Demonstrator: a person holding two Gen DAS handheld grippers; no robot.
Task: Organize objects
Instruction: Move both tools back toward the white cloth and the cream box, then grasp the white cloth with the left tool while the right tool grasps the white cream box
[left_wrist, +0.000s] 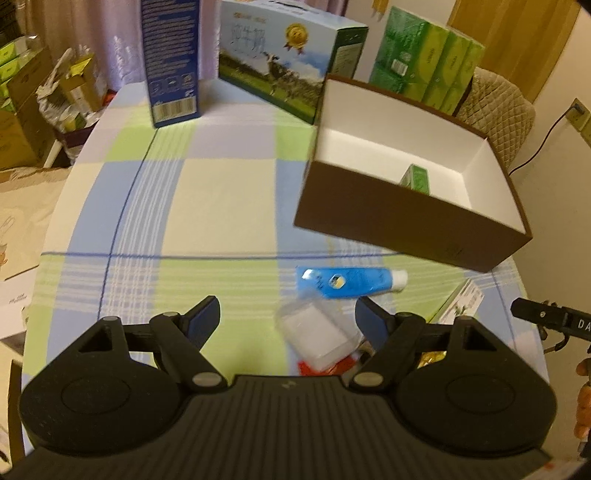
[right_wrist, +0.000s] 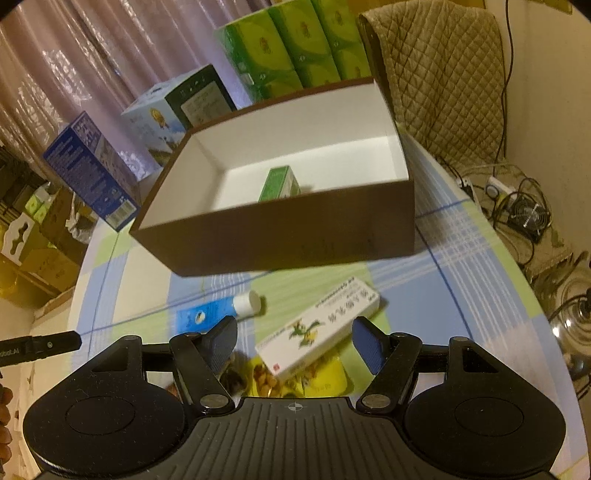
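Note:
A brown box (left_wrist: 406, 225) (right_wrist: 288, 236) with a white inside stands on the checked tablecloth, and a small green carton (left_wrist: 417, 179) (right_wrist: 279, 184) lies in it. In front of the box lie a blue tube (left_wrist: 351, 282) (right_wrist: 207, 314) with a white cap, a clear plastic case (left_wrist: 317, 334) over a red packet, and a white medicine carton (right_wrist: 317, 328) on a yellow snack packet (right_wrist: 321, 380). My left gripper (left_wrist: 288, 319) is open above the clear case. My right gripper (right_wrist: 293, 341) is open over the white carton.
At the table's back stand a tall blue carton (left_wrist: 171, 59) (right_wrist: 92, 173), a milk carton box (left_wrist: 288, 55) (right_wrist: 173, 110) and green tissue packs (left_wrist: 428, 59) (right_wrist: 291, 48). A quilted chair back (right_wrist: 439, 74) is behind the box. Cables and a fan lie on the floor at the right.

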